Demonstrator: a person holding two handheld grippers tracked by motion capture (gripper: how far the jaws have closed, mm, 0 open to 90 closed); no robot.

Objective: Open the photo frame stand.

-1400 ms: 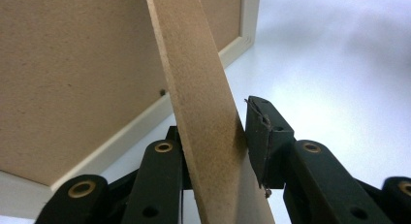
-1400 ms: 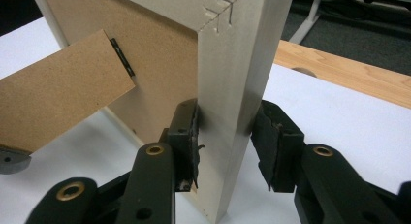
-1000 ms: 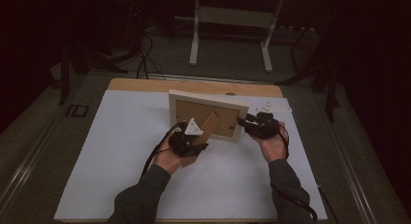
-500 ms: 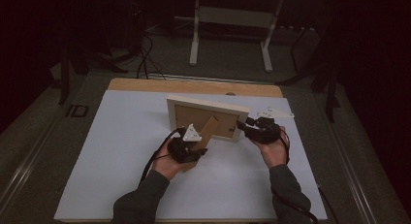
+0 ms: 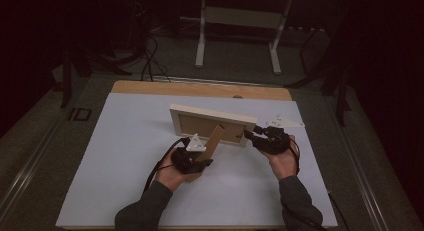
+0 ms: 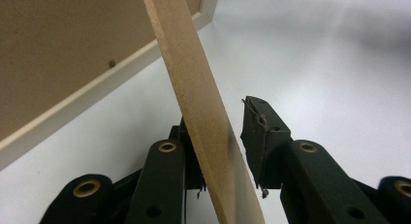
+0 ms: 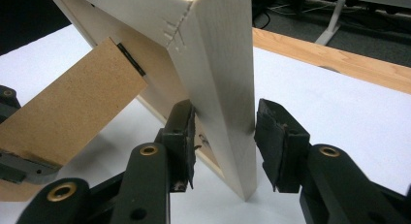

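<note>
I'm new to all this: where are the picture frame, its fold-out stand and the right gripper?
picture frame (image 5: 212,112): high view, top rail.
fold-out stand (image 6: 194,88): left gripper view, the strip's edge.
right gripper (image 7: 223,136): right gripper view, midway between its fingertips, at the frame's corner.

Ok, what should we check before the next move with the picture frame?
1. Picture frame upright on the white table top: ok.
2. Stand swung out behind it: ok.
3. Left tool around the stand: ok.
4. Left tool squeezing the stand: not ok, one pad sits off it.
5. Right tool gripping the frame's side edge: not ok, its jaws have just been opening and a sliver of gap shows.
6. Stand's foot on the table top: cannot tell.
</note>
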